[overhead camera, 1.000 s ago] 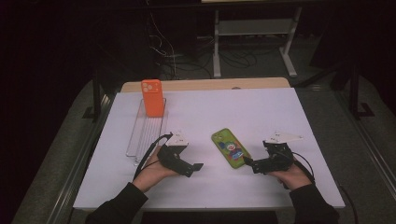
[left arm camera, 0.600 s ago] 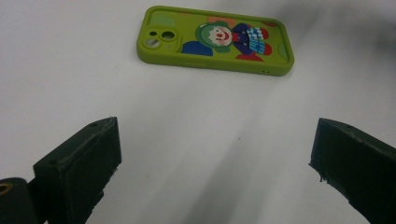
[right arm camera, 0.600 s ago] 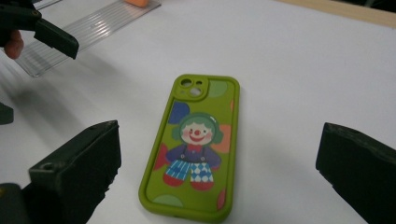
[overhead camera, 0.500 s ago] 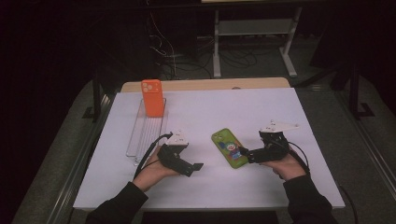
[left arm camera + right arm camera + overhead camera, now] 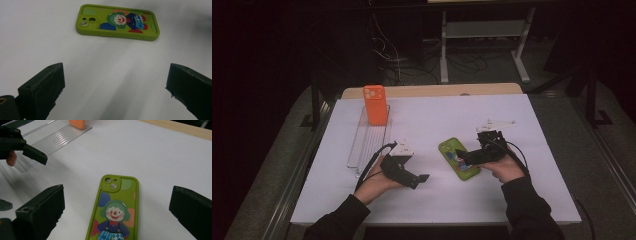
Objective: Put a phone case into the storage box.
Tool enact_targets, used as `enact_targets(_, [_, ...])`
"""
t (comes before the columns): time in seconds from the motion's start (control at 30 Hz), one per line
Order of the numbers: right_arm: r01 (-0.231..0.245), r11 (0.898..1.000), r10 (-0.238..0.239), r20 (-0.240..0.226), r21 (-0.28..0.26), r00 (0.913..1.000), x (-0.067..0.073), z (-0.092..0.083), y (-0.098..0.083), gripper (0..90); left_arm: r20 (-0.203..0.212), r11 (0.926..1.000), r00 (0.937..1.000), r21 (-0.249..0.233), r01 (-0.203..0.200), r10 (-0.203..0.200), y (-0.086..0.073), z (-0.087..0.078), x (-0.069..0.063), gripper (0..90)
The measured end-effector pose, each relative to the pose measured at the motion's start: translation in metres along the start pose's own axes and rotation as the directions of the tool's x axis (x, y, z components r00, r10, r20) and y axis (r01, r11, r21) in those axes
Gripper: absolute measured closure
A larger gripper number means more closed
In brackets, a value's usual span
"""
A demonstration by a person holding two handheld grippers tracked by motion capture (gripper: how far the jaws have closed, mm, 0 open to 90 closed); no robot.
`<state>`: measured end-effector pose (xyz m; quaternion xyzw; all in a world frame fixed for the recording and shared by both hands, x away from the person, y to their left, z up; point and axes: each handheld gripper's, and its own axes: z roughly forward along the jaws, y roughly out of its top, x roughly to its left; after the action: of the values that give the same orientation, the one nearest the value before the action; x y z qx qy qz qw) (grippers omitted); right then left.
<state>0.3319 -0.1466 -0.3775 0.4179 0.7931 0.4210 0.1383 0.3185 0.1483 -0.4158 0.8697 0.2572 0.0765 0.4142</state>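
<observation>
Both grippers, left [image 5: 424,178] and right [image 5: 460,155], hold fingers spread wide near the green phone [image 5: 459,159].

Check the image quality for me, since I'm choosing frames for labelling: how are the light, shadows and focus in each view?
High view: the white table is lit, the room behind is nearly black, and the image is soft. Left gripper view: the green phone is fairly sharp, the near jaws blur, and soft shadows cross the table. Right gripper view: even light, the phone's clown picture is clear, and the clear tray shows slight glare.
</observation>
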Motion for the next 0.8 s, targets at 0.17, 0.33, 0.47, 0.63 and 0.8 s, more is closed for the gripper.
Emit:
enact_targets(0.17, [0.004,1.000,-0.005,0.015,0.007,0.9999,0.003,0.008,0.005,0.0,0.008,0.9999,0.9999,-0.009,0.013,-0.013,0.000,0.000,0.001,1.2])
enact_targets(0.33, [-0.003,1.000,0.001,0.055,0.029,0.9985,0.004,0.015,0.008,0.0,0.011,0.9998,0.9998,-0.007,0.018,-0.018,0.000,0.000,0.000,1.2])
enact_targets(0.47, [-0.026,0.998,0.021,0.081,0.062,0.9965,0.003,0.020,0.006,0.0,0.011,0.9999,0.9998,-0.008,0.015,-0.014,0.000,0.000,0.001,1.2])
enact_targets(0.63, [-0.037,0.993,0.027,0.090,0.112,0.9956,0.001,0.028,0.001,0.0,0.010,0.9999,0.9998,-0.006,0.015,-0.015,0.000,-0.001,0.001,1.2])
enact_targets(0.8, [-0.033,0.986,0.019,0.088,0.163,0.9959,0.003,0.036,-0.003,0.0,0.009,0.9999,0.9999,-0.005,0.015,-0.014,0.000,-0.001,0.001,1.1])
